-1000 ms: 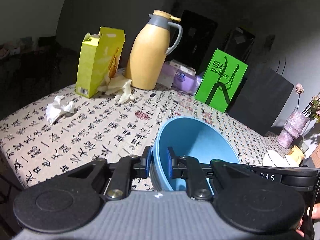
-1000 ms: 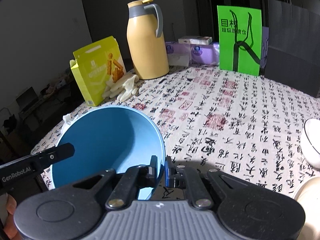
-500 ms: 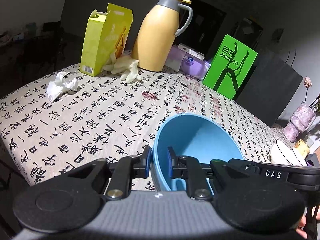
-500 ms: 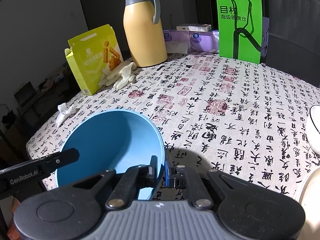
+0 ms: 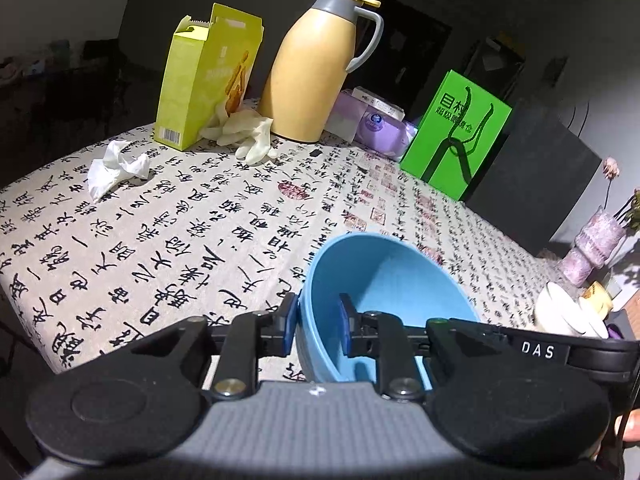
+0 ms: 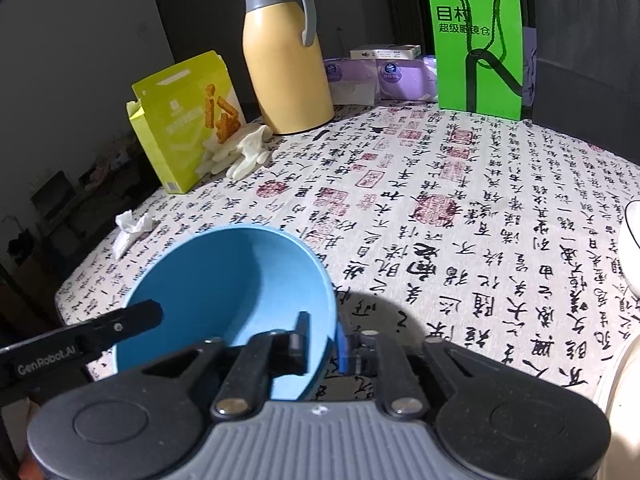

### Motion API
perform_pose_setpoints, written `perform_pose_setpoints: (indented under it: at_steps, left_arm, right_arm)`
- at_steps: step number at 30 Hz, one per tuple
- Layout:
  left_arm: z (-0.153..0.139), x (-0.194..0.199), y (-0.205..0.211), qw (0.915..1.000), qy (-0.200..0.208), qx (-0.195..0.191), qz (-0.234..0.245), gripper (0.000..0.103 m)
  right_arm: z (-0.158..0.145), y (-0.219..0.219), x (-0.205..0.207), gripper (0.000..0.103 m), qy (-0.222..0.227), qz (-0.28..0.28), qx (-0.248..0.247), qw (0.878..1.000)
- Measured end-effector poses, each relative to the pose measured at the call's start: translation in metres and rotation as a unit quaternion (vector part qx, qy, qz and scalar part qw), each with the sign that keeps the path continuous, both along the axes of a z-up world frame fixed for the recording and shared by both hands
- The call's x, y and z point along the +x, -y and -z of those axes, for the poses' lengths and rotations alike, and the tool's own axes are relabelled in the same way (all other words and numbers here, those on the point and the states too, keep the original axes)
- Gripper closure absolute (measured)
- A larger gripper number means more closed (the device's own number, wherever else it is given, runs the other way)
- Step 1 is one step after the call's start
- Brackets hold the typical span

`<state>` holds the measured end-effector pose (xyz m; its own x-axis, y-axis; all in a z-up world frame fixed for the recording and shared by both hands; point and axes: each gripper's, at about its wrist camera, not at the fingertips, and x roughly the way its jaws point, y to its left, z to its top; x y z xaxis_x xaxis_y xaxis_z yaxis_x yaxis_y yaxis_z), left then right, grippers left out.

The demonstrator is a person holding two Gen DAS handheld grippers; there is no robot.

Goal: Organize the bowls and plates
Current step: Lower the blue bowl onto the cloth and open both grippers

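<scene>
A light blue bowl [image 5: 392, 280] [image 6: 224, 280] sits low over the calligraphy-print tablecloth [image 5: 168, 248] near its front edge, seemingly resting on it. My left gripper [image 5: 318, 324] straddles the bowl's near-left rim. Its jaws are opening, and the inner pad stands clear of the wall. My right gripper [image 6: 322, 342] straddles the right rim, its jaws opening too, with a gap inside the bowl. Each view shows the other gripper's finger across the bowl. White bowls [image 5: 560, 312] are stacked at the far right.
A yellow thermos [image 5: 316, 68], an open yellow box [image 5: 204, 76], pale gloves [image 5: 244, 136] and purple tissue packs stand at the back. A crumpled tissue [image 5: 112, 168] lies left. A green bag [image 5: 456, 132], a black bag and a vase [image 5: 588, 248] are on the right.
Both pairs of pads were pinched on the bowl's rim and have now parted from it. The bowl stays between them and neither hand has shifted much.
</scene>
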<state>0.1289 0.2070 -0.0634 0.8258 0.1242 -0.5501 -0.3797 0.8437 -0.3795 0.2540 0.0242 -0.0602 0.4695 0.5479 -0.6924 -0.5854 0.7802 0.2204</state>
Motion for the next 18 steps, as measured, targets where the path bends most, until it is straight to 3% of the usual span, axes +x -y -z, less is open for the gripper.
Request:
perform_pose_setpoints:
  at_steps: [1,3,5,7,8,10,12,15,18]
  left_arm:
    - [-0.001,-0.001,0.0,1.0,0.004,0.001,0.0,0.079]
    - [-0.004,-0.004,0.001,0.9999,0.015,0.007,-0.002,0.066]
    - [-0.008,-0.008,0.002,0.9995,0.027,0.014,-0.004,0.058]
    - [-0.011,-0.012,0.003,0.9991,0.037,0.019,-0.005,0.045]
    - [-0.013,-0.014,0.003,0.9988,0.044,0.02,-0.007,0.035]
    - [-0.017,-0.019,0.003,0.9981,0.056,0.024,-0.011,0.018]
    - [-0.021,-0.025,0.005,0.9969,0.07,0.032,-0.016,0.0]
    - [-0.026,-0.035,0.009,0.9945,0.088,0.048,-0.03,0.0]
    - [-0.03,-0.04,0.013,0.9934,0.084,0.066,-0.041,0.0]
  right_arm:
    - [-0.001,0.001,-0.001,0.083,0.001,-0.001,0.002,1.0]
    - [-0.002,0.002,-0.003,0.08,0.005,-0.001,0.006,1.0]
    - [-0.005,0.004,-0.004,0.067,0.009,-0.003,0.012,1.0]
    - [-0.007,0.005,-0.007,0.047,0.016,-0.003,0.015,1.0]
    - [-0.008,0.007,-0.008,0.043,0.018,-0.004,0.018,1.0]
    - [-0.011,0.011,-0.01,0.019,0.021,-0.006,0.026,0.999]
    - [-0.013,0.016,-0.012,0.007,0.027,-0.008,0.033,0.999]
    - [-0.015,0.023,-0.014,0.0,0.03,-0.01,0.039,0.999]
    - [-0.016,0.031,-0.015,0.0,0.035,-0.01,0.05,0.998]
